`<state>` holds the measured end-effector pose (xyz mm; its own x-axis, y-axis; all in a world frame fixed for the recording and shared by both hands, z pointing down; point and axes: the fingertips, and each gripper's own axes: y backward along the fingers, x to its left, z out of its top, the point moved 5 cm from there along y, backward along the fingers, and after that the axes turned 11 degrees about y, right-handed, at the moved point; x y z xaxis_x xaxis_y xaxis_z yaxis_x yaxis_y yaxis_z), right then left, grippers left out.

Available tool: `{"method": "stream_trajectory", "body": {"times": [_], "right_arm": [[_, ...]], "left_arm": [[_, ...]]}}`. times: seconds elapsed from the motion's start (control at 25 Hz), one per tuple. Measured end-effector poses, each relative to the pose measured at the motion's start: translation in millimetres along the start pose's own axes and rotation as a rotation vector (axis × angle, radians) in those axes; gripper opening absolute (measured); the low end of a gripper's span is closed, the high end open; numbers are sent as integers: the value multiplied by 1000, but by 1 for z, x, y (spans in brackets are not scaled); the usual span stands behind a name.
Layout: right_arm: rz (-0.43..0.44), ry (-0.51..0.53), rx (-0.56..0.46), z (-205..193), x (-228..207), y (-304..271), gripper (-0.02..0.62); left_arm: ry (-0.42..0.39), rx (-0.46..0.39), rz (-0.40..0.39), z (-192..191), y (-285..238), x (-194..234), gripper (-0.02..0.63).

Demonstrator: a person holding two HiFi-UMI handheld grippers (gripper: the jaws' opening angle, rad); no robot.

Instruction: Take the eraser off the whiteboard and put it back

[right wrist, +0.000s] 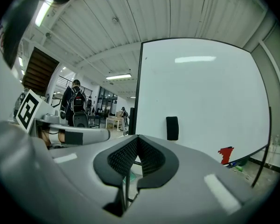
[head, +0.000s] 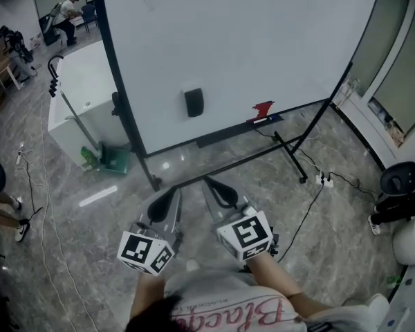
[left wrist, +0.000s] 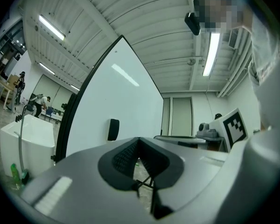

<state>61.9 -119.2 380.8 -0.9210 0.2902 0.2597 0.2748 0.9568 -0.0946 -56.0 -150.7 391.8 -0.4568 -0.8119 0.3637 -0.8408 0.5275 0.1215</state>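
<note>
Fingers point(right wrist: 123, 158) together; head view shows cables point(head: 306, 215).

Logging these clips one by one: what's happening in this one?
A person stands facing a whiteboard with a claw in each hand. The left claw and the right claw are both shut and empty, held close to the body, short of the board. The black eraser sits on the whiteboard, untouched, so taking it off has not yet begun.
</note>
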Motion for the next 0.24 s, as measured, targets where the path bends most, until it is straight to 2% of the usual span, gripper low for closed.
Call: {"method": "stream_trajectory", "body": {"times": [0.24], "right_arm": [[34,37,38,4,0,8,0]], "left_arm": [[2,-11,5,0,-2,-8,-2]]}}
